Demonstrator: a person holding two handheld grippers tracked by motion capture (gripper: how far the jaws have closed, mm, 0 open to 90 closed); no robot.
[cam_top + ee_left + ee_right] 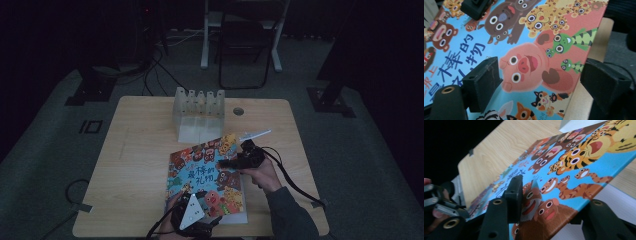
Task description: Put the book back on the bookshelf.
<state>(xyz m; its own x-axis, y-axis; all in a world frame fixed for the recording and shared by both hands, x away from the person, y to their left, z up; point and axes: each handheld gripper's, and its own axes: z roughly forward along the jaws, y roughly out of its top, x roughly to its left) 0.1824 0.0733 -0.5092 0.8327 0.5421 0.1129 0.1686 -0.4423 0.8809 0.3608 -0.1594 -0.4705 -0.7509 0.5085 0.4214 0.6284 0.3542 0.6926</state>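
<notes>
The picture book [207, 177] lies on the wooden table [140, 165] toward the near right, its near edge close to the table's front edge, with bare wood open to its left and a strip to its right. The left gripper [539, 82] sits at the book's near corner, jaws spread wide across the cover's edge — the right gripper [549, 205] likewise stands open, one jaw over the cover and one past the book's right edge. Behind the book, the clear slotted rack [198, 107] stands near the far edge; what it holds I cannot tell.
</notes>
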